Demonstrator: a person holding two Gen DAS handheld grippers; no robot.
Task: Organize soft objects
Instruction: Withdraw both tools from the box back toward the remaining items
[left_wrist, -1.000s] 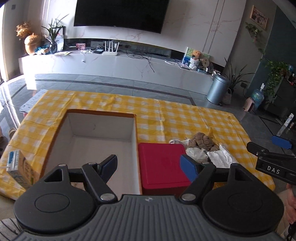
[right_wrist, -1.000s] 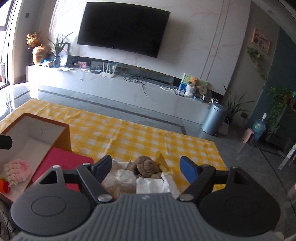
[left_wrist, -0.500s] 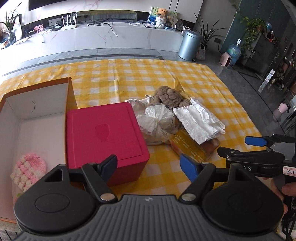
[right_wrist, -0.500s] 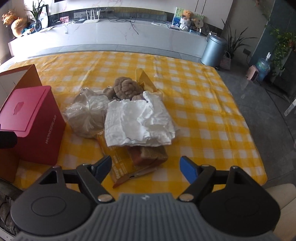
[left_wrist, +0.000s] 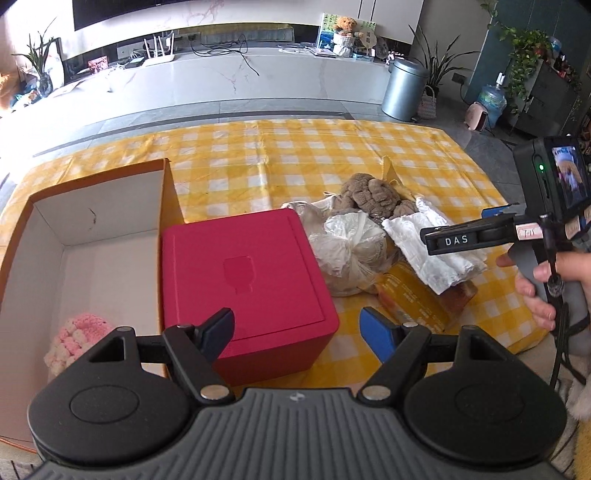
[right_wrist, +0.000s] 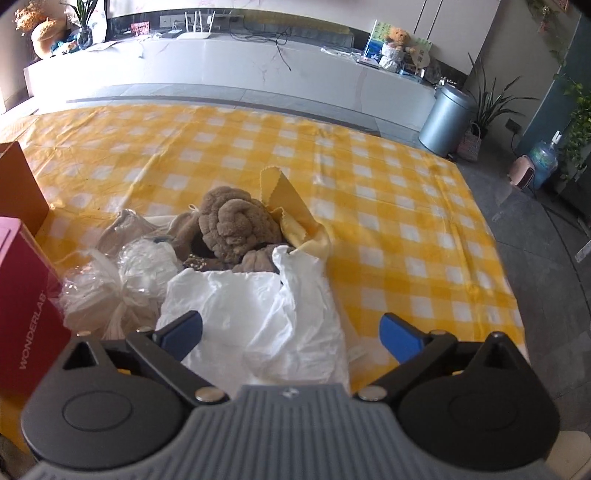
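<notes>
Soft objects are lying in a loose heap on the right half of the yellow-and-white checked tabletop (right_wrist: 388, 192): a brown plush toy (right_wrist: 236, 225) at the far side, a crumpled white plastic bag (right_wrist: 258, 314) at the near side, a knotted clear plastic bundle (right_wrist: 110, 291) to its left, and a yellow cloth (right_wrist: 291, 206) poking out behind the plush. Over the last second both views have been tipping down from the room's far wall toward the tabletop, and the right tool (right_wrist: 291, 332) has been closing in on the heap, so the white bag is now filling the space just beyond its blue fingertips (right_wrist: 400, 338). Its jaws are standing wide apart and are gripping nothing. The left tool (left_wrist: 297, 332) is likewise spread wide and empty, hanging over the near edge of the red square box (left_wrist: 243, 280), with the open white-lined cardboard box (left_wrist: 92, 236) to its left, where a pink knitted piece (left_wrist: 74, 343) is already sitting in the near corner. Judging by this, the right tool is lining up for a grab at the white bag, probably bound for the cardboard box; the thin film is likely to bunch and slip unless the fingers are biting into a good fold.
</notes>
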